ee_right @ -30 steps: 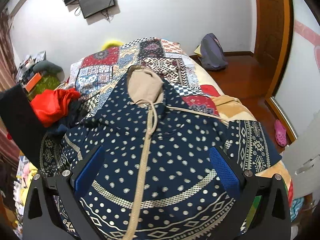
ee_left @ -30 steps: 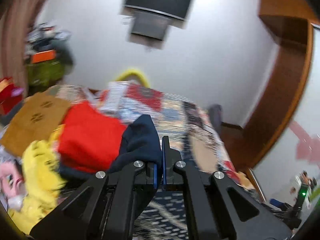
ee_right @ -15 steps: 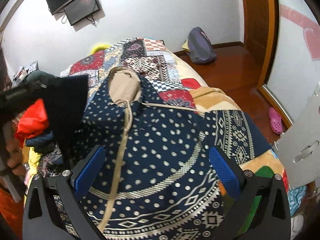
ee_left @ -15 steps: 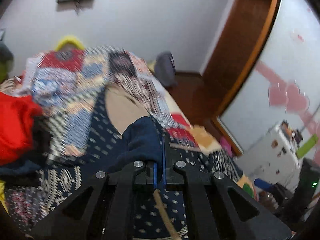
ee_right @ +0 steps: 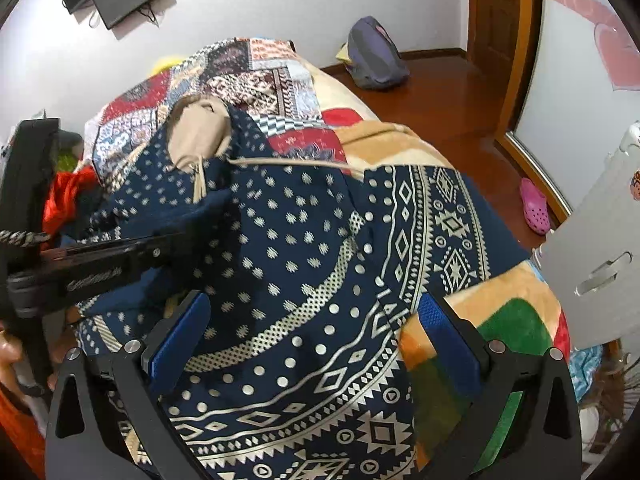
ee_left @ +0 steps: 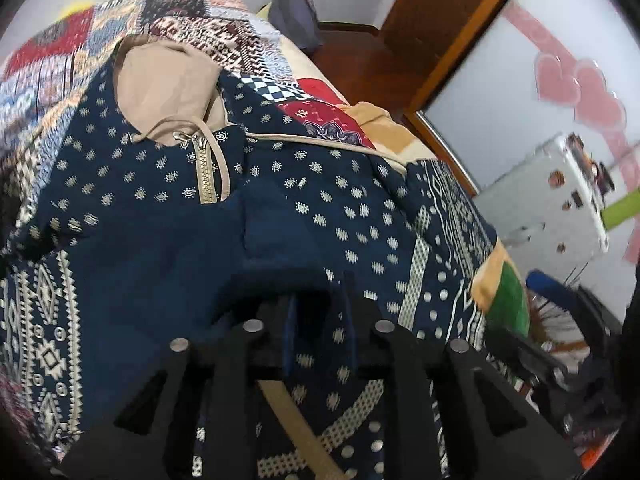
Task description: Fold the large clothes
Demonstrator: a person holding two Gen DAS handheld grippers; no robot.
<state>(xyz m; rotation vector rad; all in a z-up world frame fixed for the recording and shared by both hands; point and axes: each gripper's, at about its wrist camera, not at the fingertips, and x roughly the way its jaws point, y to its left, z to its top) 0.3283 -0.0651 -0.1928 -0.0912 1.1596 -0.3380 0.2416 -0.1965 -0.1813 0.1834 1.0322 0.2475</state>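
Left gripper (ee_left: 320,312) newly parted over navy garment (ee_left: 360,208) — right gripper (ee_right: 316,340) wide apart (pink clog (ee_right: 534,206) in its view only)

A large navy hooded garment (ee_right: 312,248) with cream dots and geometric borders lies spread flat on the bed (ee_right: 472,300), its beige-lined hood (ee_right: 198,128) toward the far end. A plain navy fold (ee_left: 272,232) lies doubled over its middle, below the beige zipper (ee_left: 207,170).
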